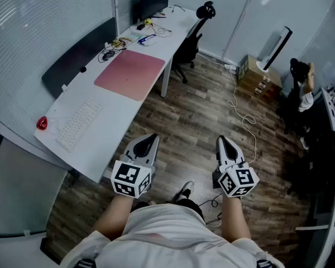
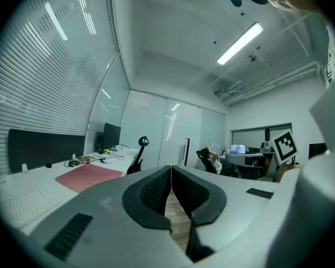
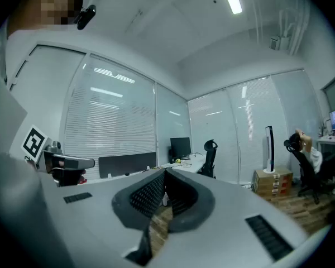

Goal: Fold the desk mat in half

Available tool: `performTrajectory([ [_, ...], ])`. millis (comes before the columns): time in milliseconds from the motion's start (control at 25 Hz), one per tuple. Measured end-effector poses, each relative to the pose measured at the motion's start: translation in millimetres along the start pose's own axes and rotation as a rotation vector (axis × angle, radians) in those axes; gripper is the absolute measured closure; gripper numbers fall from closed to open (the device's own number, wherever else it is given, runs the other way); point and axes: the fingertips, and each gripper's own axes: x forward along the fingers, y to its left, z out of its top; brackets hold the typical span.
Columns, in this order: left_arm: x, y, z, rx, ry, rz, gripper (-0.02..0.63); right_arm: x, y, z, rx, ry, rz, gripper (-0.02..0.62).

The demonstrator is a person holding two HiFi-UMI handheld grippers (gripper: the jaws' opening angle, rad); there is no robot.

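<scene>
A pink desk mat lies flat and unfolded on the long white desk, well ahead of me; it also shows at the left of the left gripper view as the pink mat. My left gripper hangs over the wooden floor beside the desk's near end, its tips together with nothing between them. My right gripper is level with it further right, also shut and empty. Both are far from the mat. Each gripper view shows its own jaw tips touching: left gripper, right gripper.
A white keyboard and a red object lie on the near part of the desk. A monitor, cables and small items sit at the far end. A black office chair stands beside the desk; a person sits at right.
</scene>
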Motion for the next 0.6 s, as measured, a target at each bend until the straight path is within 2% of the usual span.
performTrajectory([
  [600,3.1,-9.1,-0.7,-0.008,0.009,-0.001,0.591,-2.4,-3.3,6.0,-0.013,-0.002,0.011,0.545],
])
